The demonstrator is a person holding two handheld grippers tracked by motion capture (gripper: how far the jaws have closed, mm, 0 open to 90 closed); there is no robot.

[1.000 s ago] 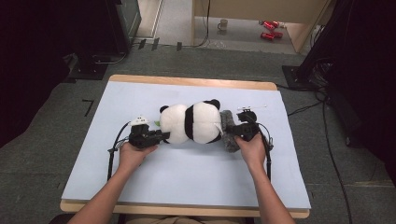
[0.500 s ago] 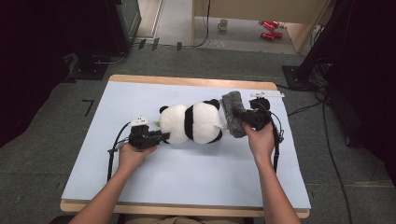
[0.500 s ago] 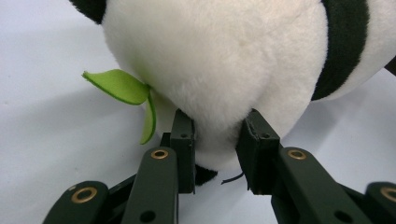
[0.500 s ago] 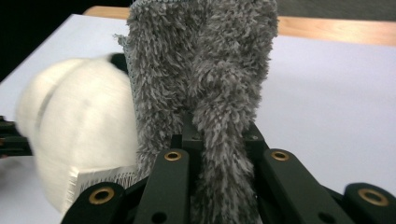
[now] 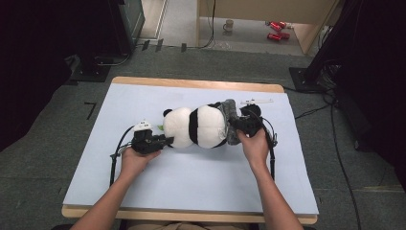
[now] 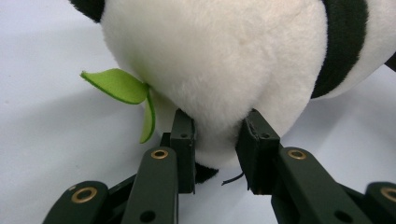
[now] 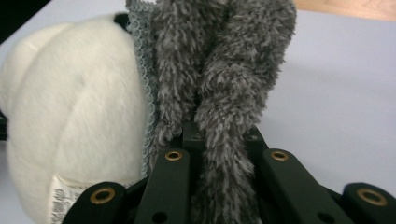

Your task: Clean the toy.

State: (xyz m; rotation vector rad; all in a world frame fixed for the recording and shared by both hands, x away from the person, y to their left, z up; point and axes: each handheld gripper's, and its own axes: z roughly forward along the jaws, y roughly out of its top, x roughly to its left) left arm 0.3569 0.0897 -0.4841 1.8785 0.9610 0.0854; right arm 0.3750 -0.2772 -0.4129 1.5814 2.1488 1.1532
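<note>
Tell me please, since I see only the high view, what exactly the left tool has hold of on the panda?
Observer: The left tool pinches a fold of white plush on the toy panda, its pads pressed into the fur.
Operator: Is anything beside that grip?
Observer: Yes, a green felt leaf sticks out of the plush just beside one pad.
Operator: And what does the right tool hold?
Observer: The right tool is clamped on a bunched grey fuzzy cloth, which lies against the panda's white body.

Grey carpet floor (image 5: pixel 57 158) surrounds a pale-topped wooden table (image 5: pixel 191 84).
</note>
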